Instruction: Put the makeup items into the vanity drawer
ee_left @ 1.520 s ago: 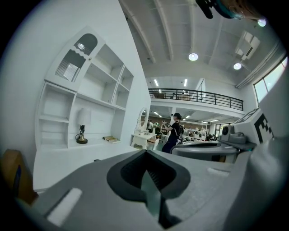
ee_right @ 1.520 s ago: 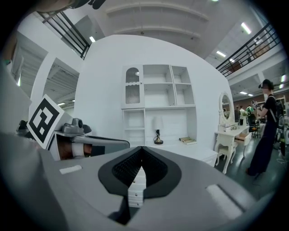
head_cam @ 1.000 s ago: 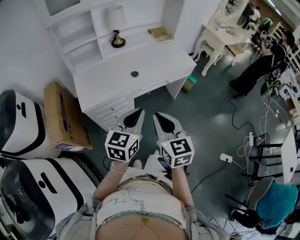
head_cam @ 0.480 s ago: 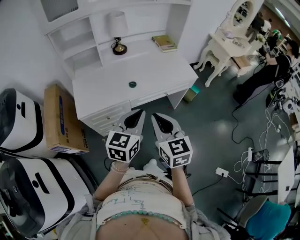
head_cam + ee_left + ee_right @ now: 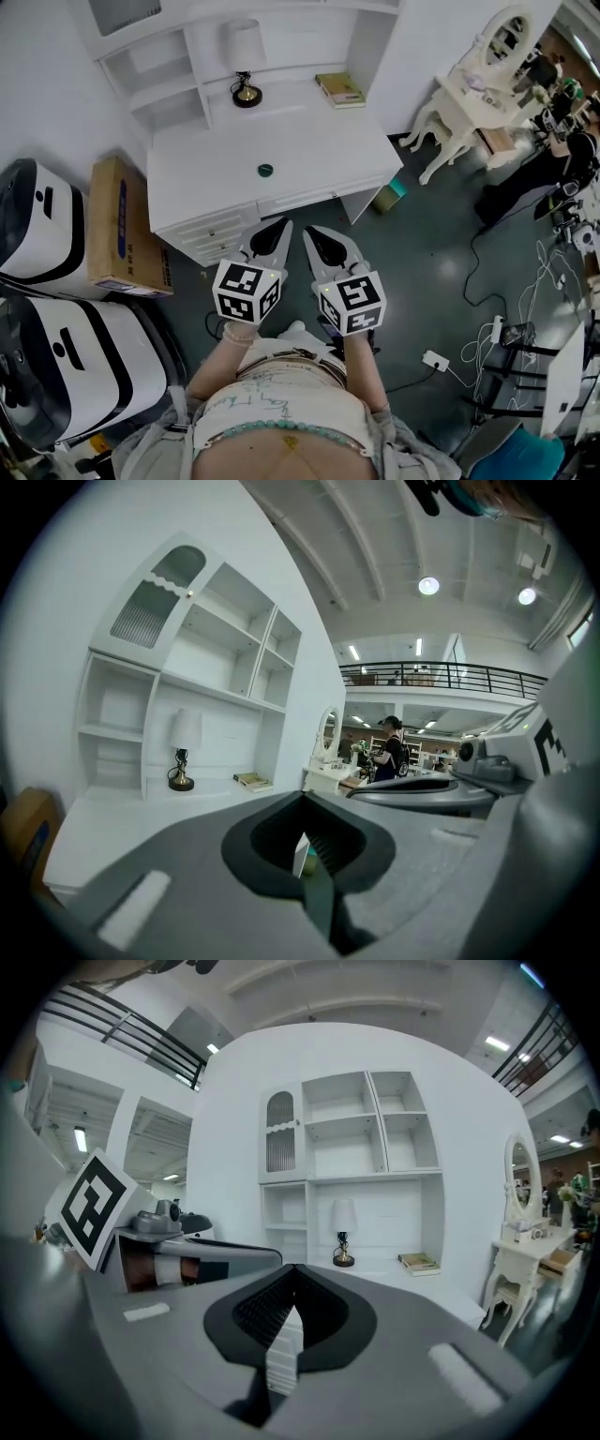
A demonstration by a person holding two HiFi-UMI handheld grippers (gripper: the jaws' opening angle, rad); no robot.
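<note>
A white vanity desk (image 5: 309, 155) with shelves stands ahead of me. On its top lies a small dark round makeup item (image 5: 265, 170); further back are a table lamp (image 5: 247, 91) and a book (image 5: 341, 89). Shut drawers (image 5: 202, 234) sit at its front left. My left gripper (image 5: 277, 225) and right gripper (image 5: 312, 232) hang side by side in the air before the desk's front edge, both shut with nothing in them. The left gripper (image 5: 302, 797) and the right gripper (image 5: 292, 1269) each show their jaws closed together in their own views, facing the shelves.
A cardboard box (image 5: 122, 230) leans left of the desk, beside white-and-black machines (image 5: 47, 253). A second white dressing table with a mirror (image 5: 473, 84) and people stand at upper right. Cables and a power strip (image 5: 434, 360) lie on the grey floor. A green box (image 5: 392, 192) sits under the desk.
The desk has shifted down and right in the head view, closer to the grippers. Both grippers keep the same shut pose side by side.
</note>
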